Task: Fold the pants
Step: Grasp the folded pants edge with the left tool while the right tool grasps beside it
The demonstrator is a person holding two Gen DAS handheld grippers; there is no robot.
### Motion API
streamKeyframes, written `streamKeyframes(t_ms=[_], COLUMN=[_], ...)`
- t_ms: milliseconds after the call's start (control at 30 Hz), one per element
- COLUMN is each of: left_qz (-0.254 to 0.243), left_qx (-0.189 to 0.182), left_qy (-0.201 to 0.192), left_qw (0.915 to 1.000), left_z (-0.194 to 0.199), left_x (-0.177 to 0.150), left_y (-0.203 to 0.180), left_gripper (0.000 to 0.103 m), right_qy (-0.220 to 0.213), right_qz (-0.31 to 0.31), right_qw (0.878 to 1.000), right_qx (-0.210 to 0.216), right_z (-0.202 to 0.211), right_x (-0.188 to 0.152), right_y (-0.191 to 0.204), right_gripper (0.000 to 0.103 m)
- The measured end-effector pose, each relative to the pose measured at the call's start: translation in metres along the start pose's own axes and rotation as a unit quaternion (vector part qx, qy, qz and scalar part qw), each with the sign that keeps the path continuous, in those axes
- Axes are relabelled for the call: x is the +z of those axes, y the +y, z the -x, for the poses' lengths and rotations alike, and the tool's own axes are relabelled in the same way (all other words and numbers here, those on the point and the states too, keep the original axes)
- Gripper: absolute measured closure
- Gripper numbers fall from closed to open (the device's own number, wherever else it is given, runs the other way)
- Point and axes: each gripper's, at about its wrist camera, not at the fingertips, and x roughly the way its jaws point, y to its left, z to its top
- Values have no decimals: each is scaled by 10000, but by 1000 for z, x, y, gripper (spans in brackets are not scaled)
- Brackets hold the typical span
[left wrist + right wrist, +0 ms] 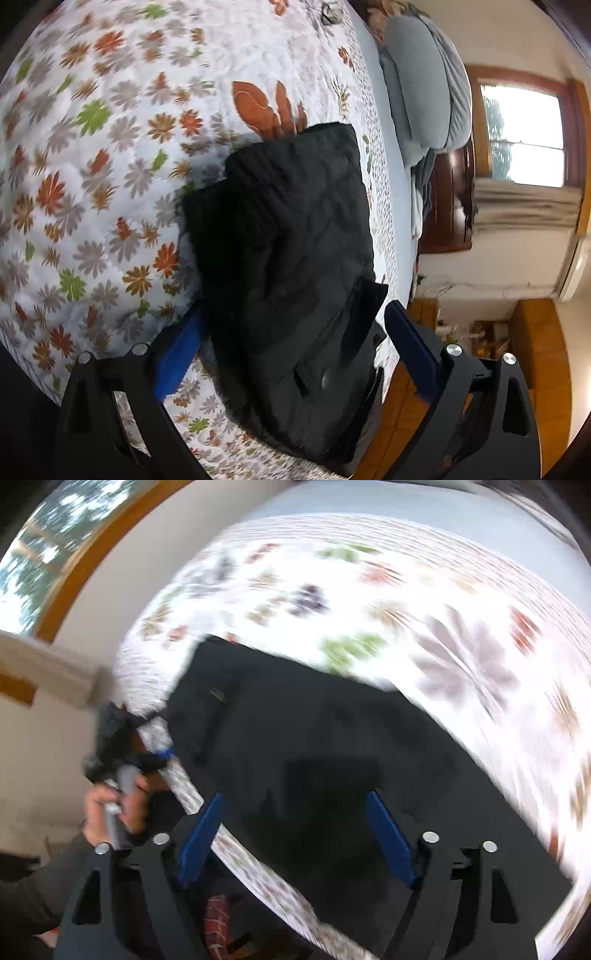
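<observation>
No writing is legible on the black quilted pants (295, 266), folded near the floral quilt's (92, 184) right edge, between both spread grippers, left (291, 354) and right (295, 838).

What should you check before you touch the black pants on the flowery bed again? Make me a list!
1. Black pants folded into a bundle: ok.
2. Pants fully on the flowery bedspread: not ok, near end hangs over the edge.
3. Left hand-held gripper open, pads astride the pants: ok.
4. Right hand-held gripper open, nothing pinched: ok.
5. Fold edges lined up: cannot tell, right view is blurred.
</observation>
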Motion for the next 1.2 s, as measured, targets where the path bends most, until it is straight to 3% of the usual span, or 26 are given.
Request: streamKeyframes(t_ms=[133,167,200,333,500,733,800,833,867,1033,1200], left_qz=[131,147,183,572,869,885,902,911,913,577,-34], left_qx=[-182,-170,-137,-285,-535,-518,-426,-407,-429,-326,-347], left_qy=[-38,-11,47,60,70,88,100,112,141,66,-83], left_qw=[9997,9997,9997,9979,9948,9947,9950,9949,9948,9978,9994], left_z=[2,2,1,2,2,3,5,4,4,6,16], left_x=[1,1,2,5,6,2,-2,-1,-1,-5,-12], left_y=[7,9,12,27,42,48,51,52,52,39,16], left_gripper=[16,32,40,45,43,47,56,60,71,87,91], right_qy=[657,866,1009,1637,2323,2931,3053,3073,3092,2909,2617], right_qz=[823,1009,1130,1636,2048,2318,2429,2466,2478,2597,2703], right_qw=[9926,9888,9861,9706,9489,9231,9171,9158,9148,9189,9256], right_qx=[599,671,679,668,602,902,821,784,785,589,408], right_z=[-43,-57,-69,-137,-216,-268,-280,-283,-285,-264,-211], right_x=[94,112,123,179,210,215,210,208,206,203,201], right_y=[51,63,72,105,126,140,143,144,145,149,158], right_gripper=[7,6,6,6,6,6,11,20,37,69,75])
